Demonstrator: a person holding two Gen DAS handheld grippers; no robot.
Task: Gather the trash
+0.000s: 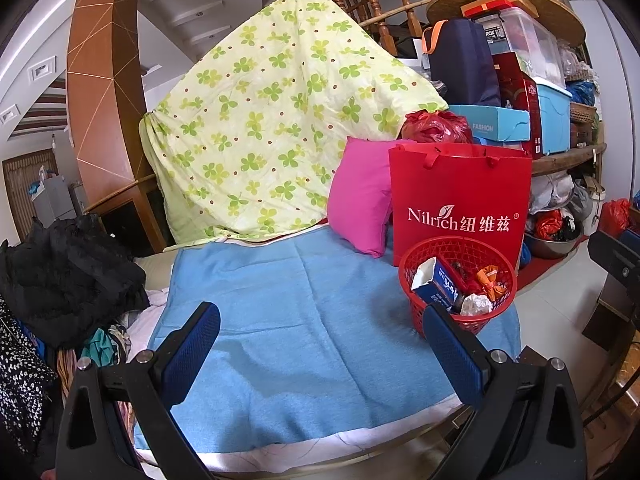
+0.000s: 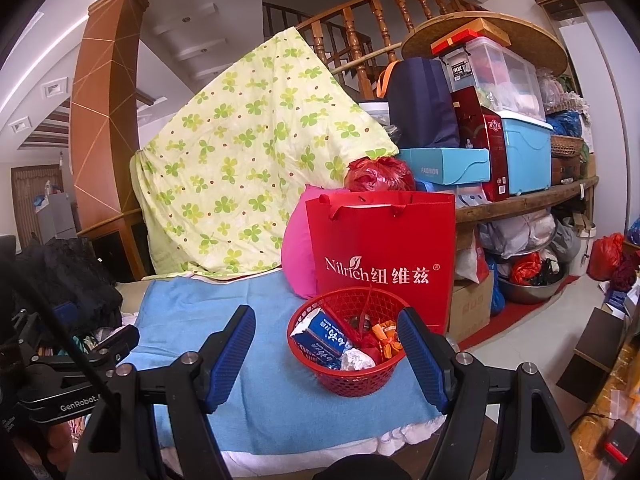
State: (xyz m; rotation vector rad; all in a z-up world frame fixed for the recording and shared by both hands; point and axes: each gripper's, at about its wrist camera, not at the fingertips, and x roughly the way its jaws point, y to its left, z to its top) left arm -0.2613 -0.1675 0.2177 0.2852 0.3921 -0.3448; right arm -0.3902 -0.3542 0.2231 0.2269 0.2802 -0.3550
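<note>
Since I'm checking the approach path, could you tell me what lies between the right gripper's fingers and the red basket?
Nothing but bare blue blanket: in the right wrist view, the open right gripper frames the red basket with no loose item in front.

Clover-print quilt (image 1: 276, 120), pink pillow (image 1: 360, 196), red gift bag (image 1: 460, 200) behind.
</note>
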